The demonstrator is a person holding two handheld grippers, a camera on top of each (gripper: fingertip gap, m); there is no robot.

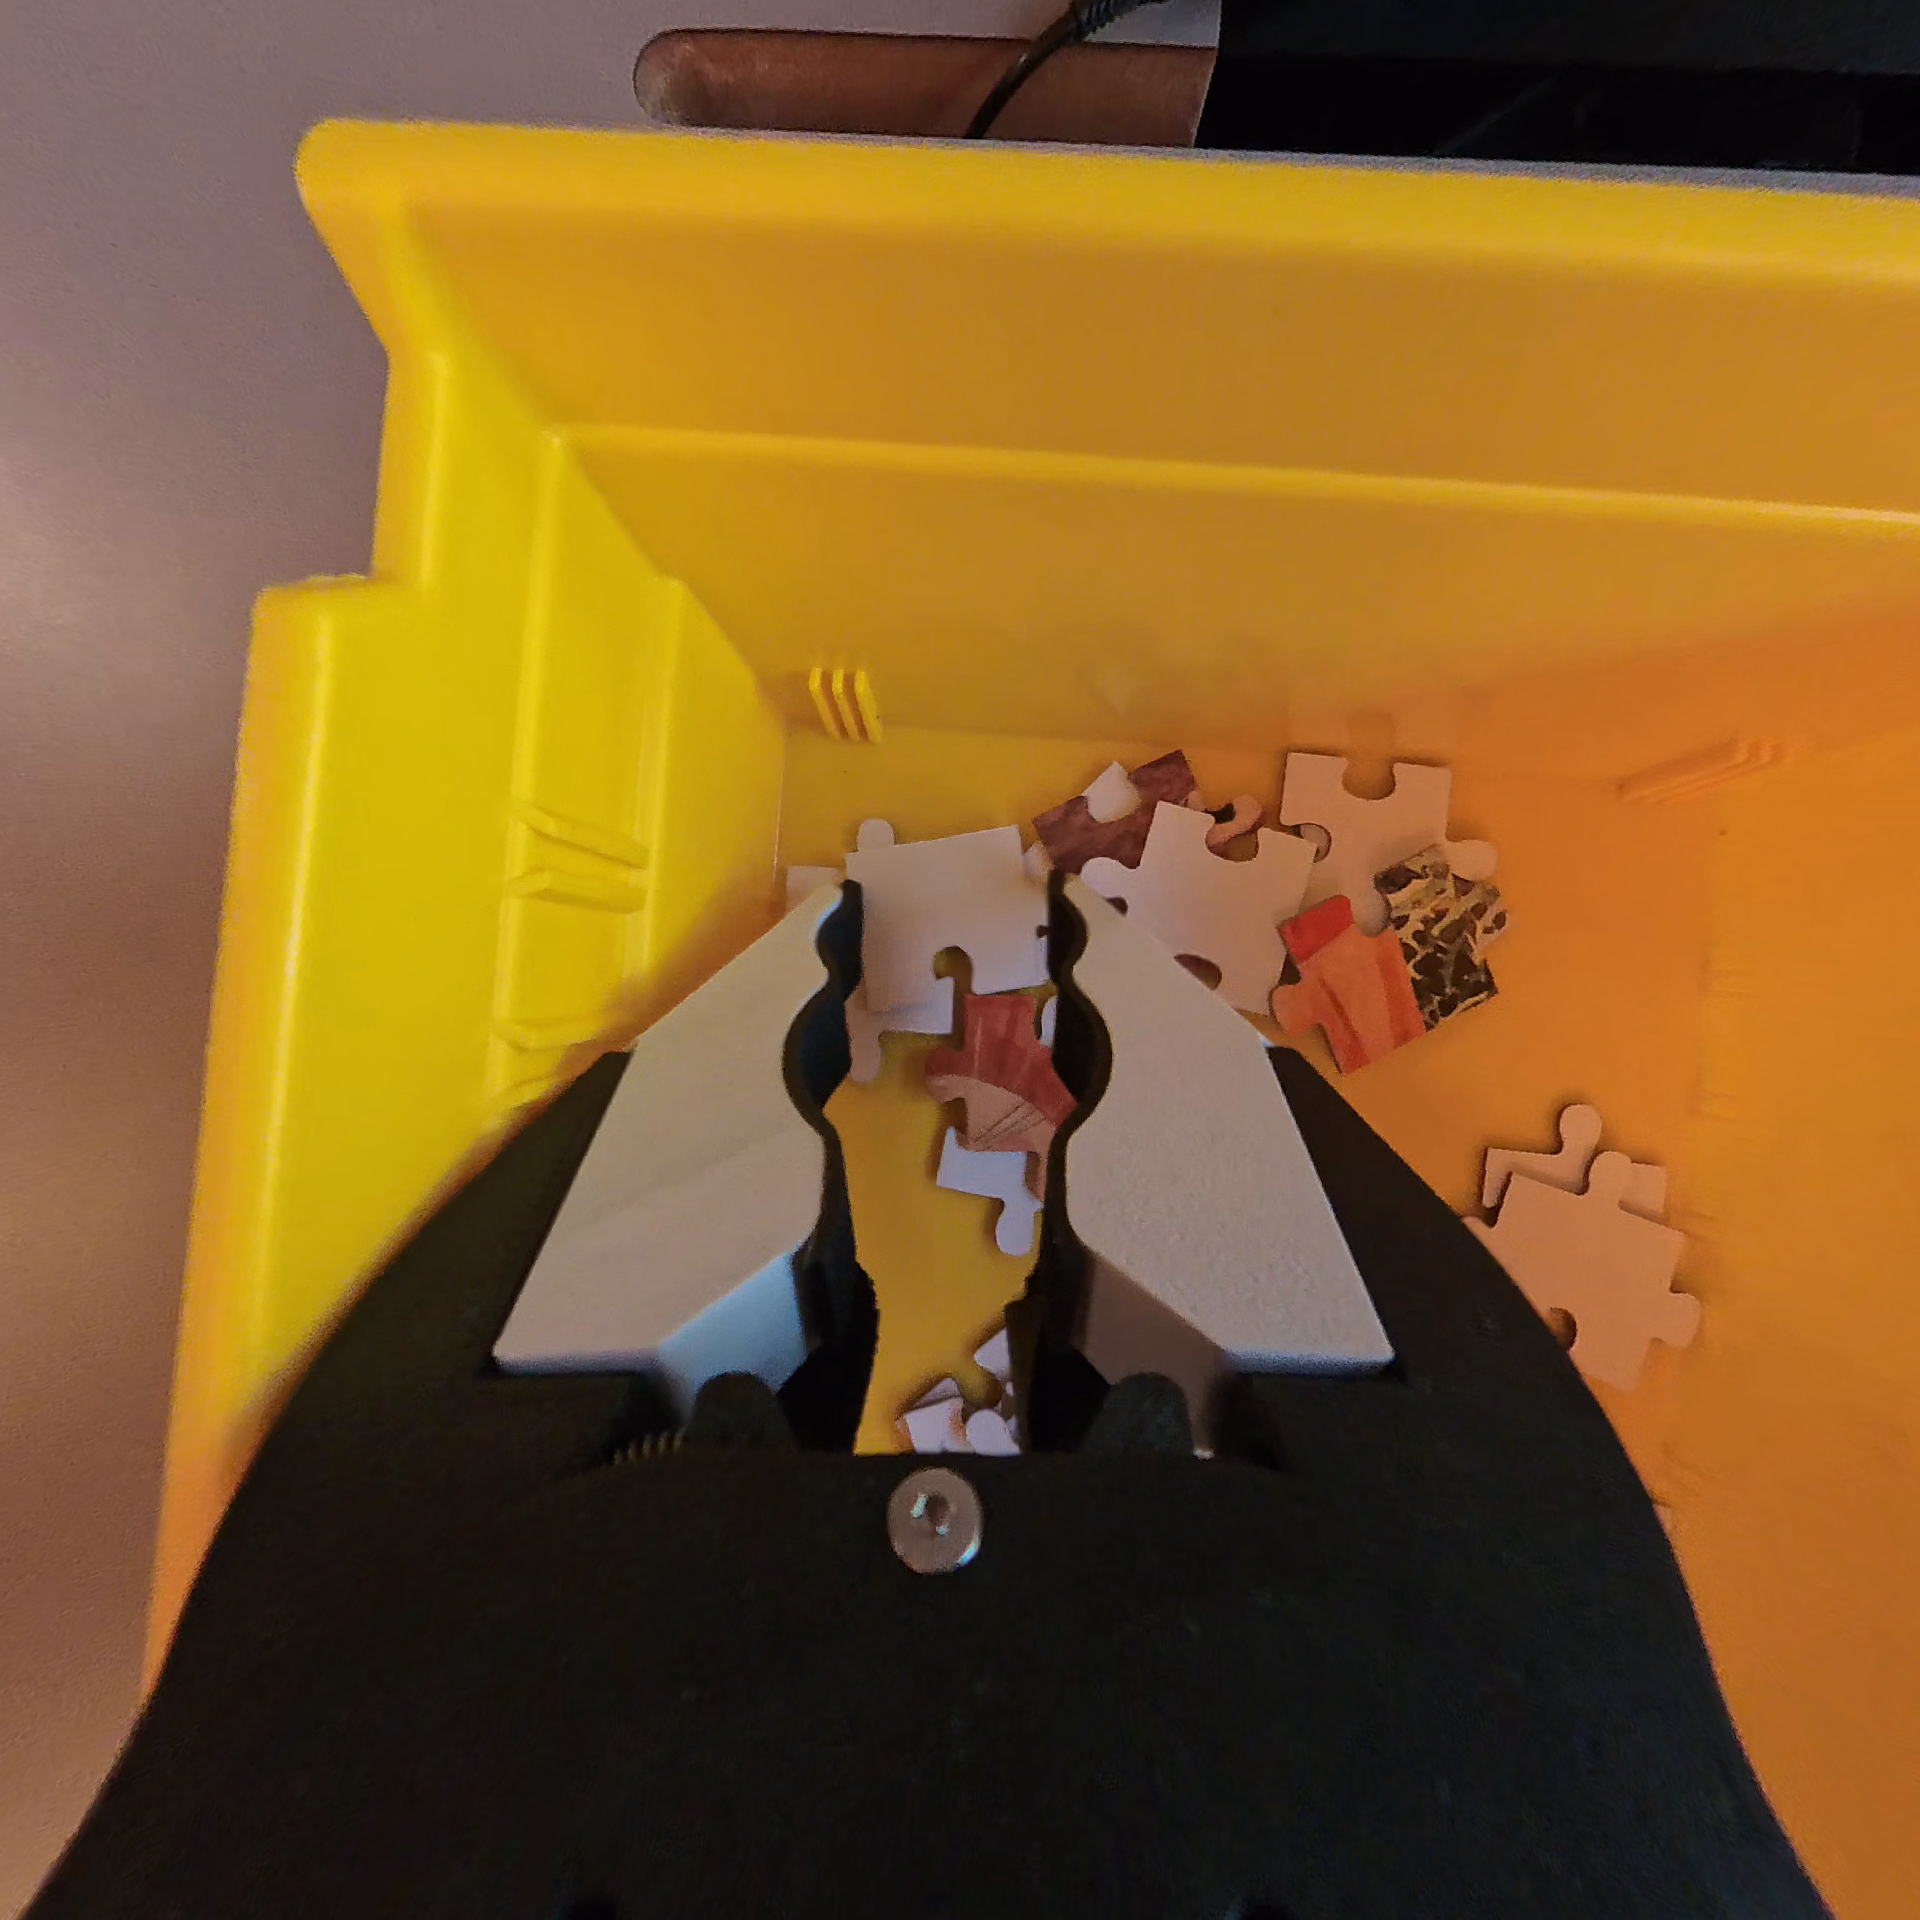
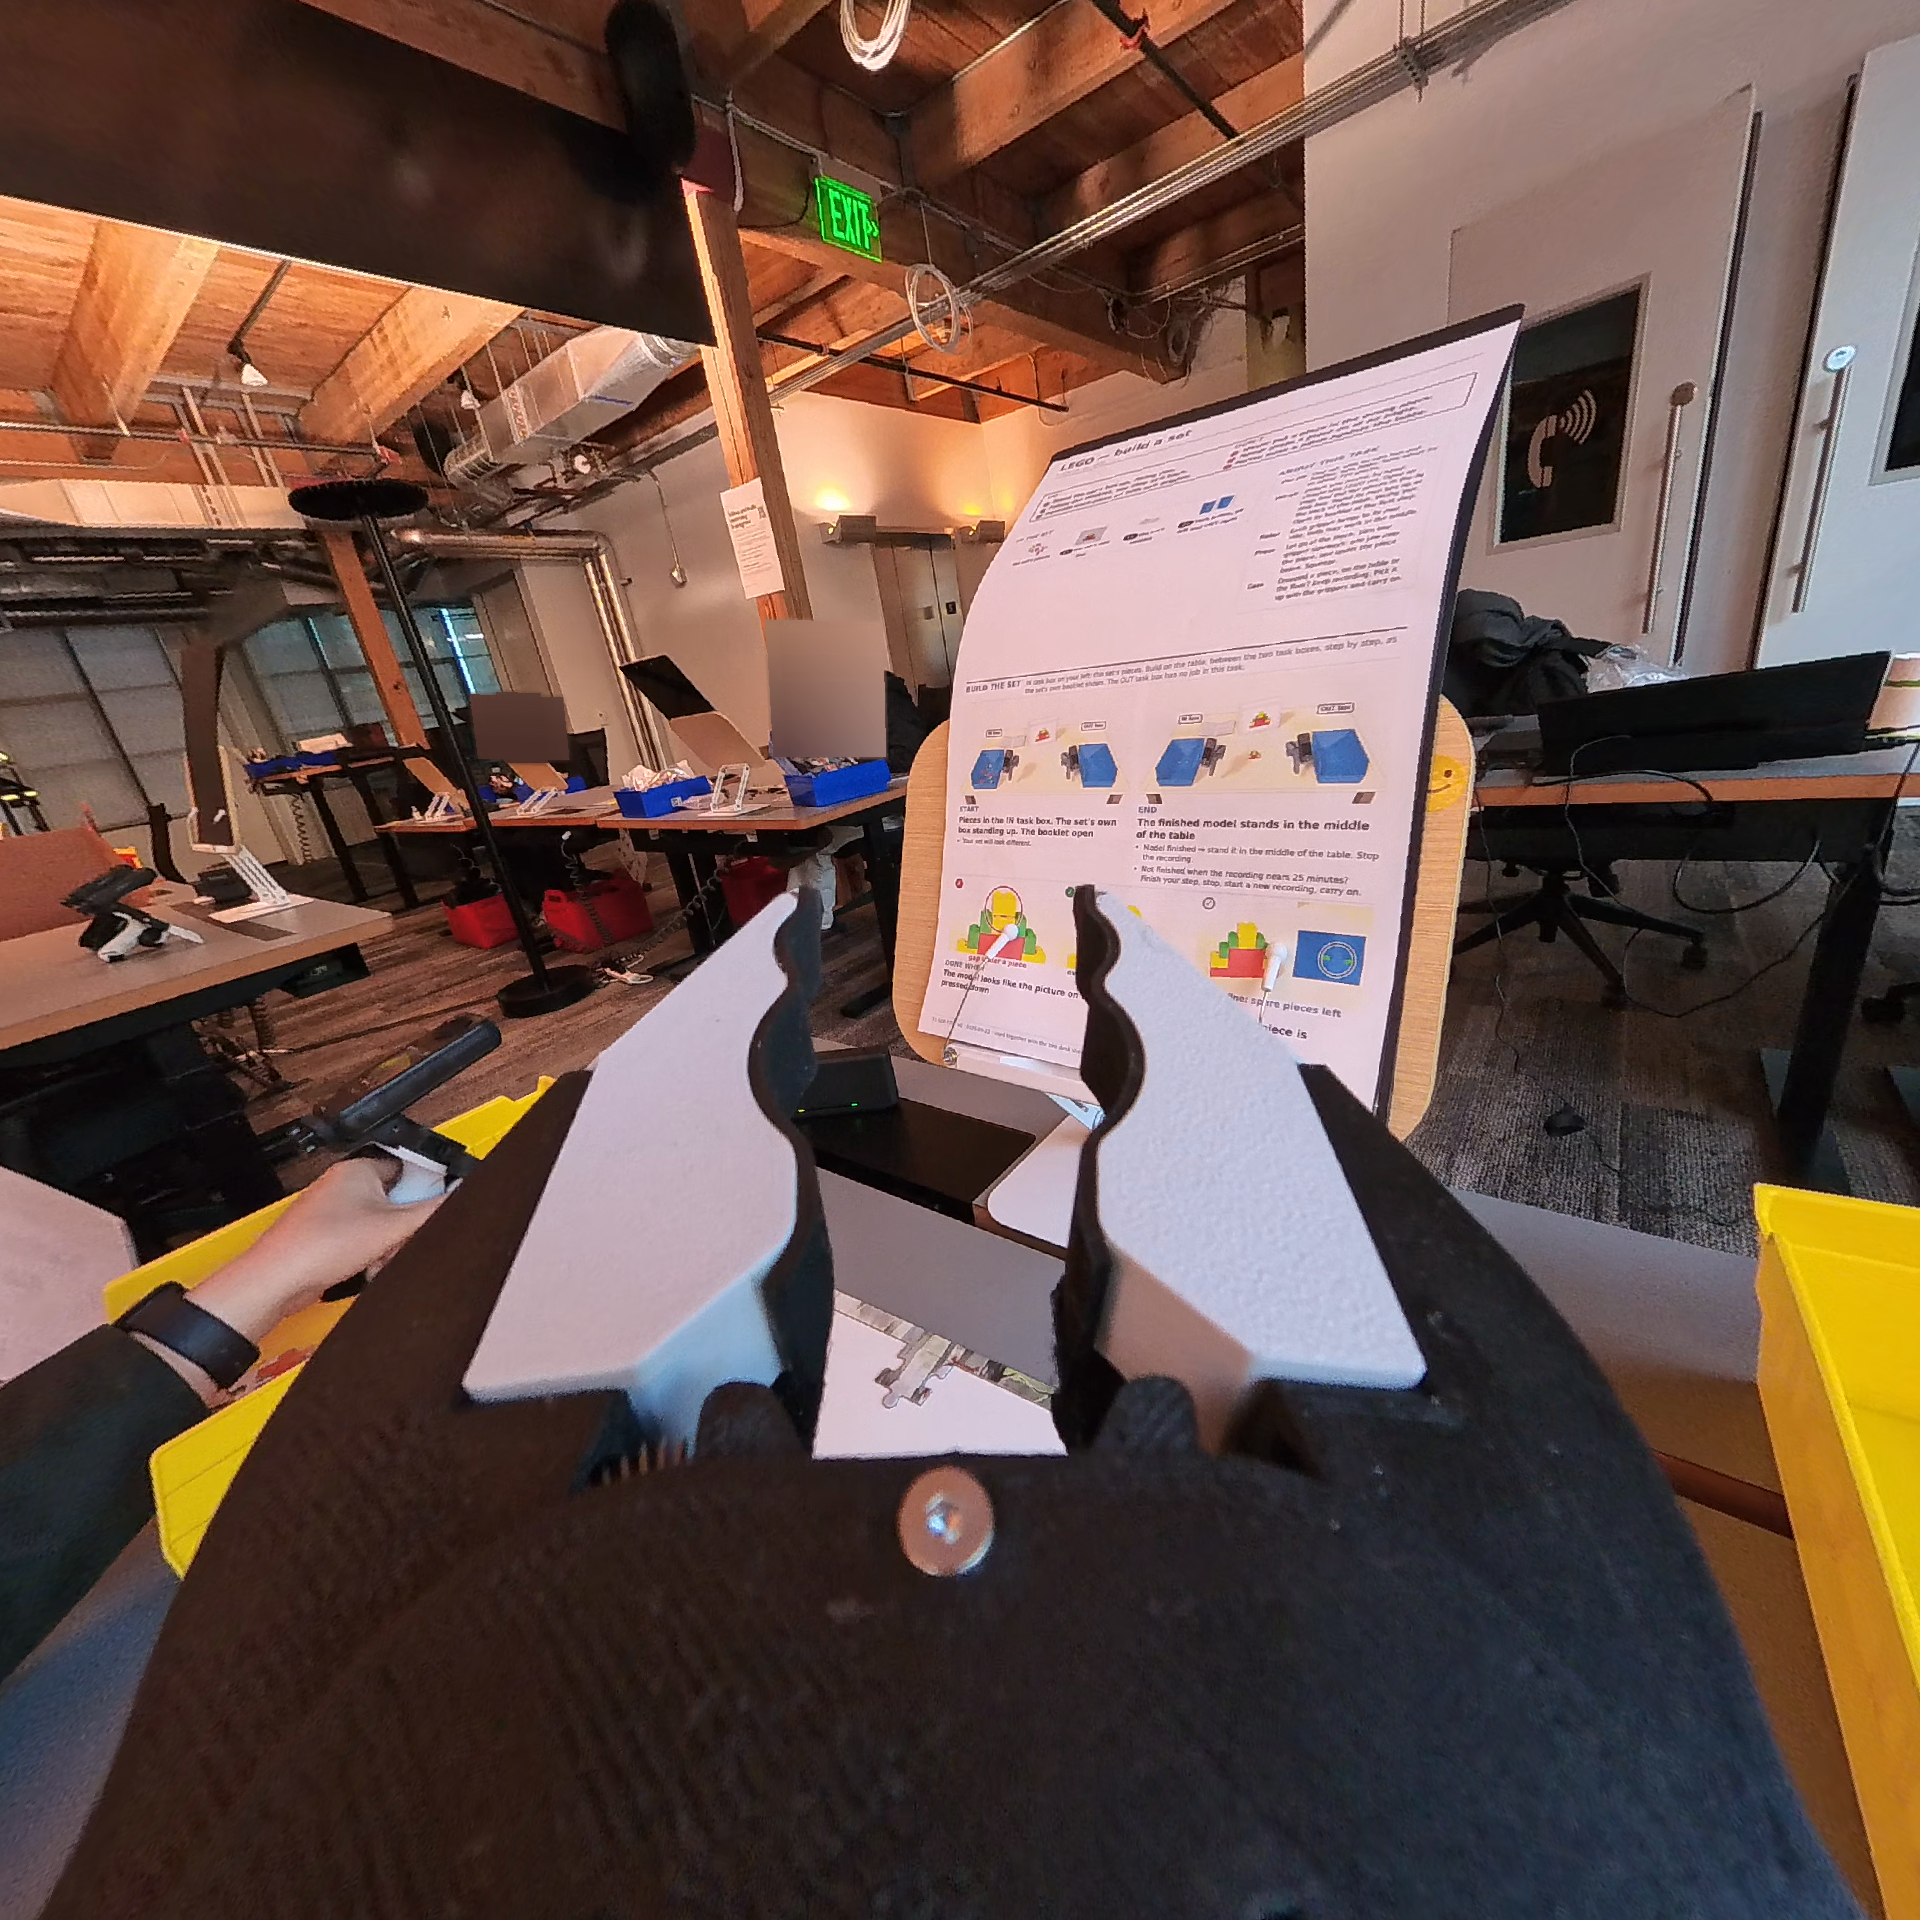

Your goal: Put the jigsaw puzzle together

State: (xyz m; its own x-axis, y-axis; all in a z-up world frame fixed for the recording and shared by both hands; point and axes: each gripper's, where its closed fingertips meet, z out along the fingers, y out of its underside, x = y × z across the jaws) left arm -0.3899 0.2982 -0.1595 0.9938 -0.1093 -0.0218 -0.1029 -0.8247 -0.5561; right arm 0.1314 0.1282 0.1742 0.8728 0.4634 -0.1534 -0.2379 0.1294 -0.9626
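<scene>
My left gripper (image 1: 951, 894) is open and reaches down into a yellow bin (image 1: 1039, 582). Loose jigsaw pieces (image 1: 1226, 914) lie in the bin's far corner, several face down and white. A white piece (image 1: 951, 925) and a red-patterned piece (image 1: 997, 1070) lie between and below my fingertips; nothing is gripped. Two more white pieces (image 1: 1590, 1257) lie to the right. My right gripper (image 2: 940, 899) is open and empty, held up above the table. Between its fingers, low down, a white sheet with part of the puzzle (image 2: 935, 1371) shows.
An instruction sheet on a wooden stand (image 2: 1205, 727) stands behind the table. A hand (image 2: 312, 1236) holds the other gripper over the yellow bin (image 2: 208, 1455) at left. A second yellow bin (image 2: 1849, 1403) stands at right. Desks and chairs fill the room behind. The grippers' ends are close to 65 cm from one another.
</scene>
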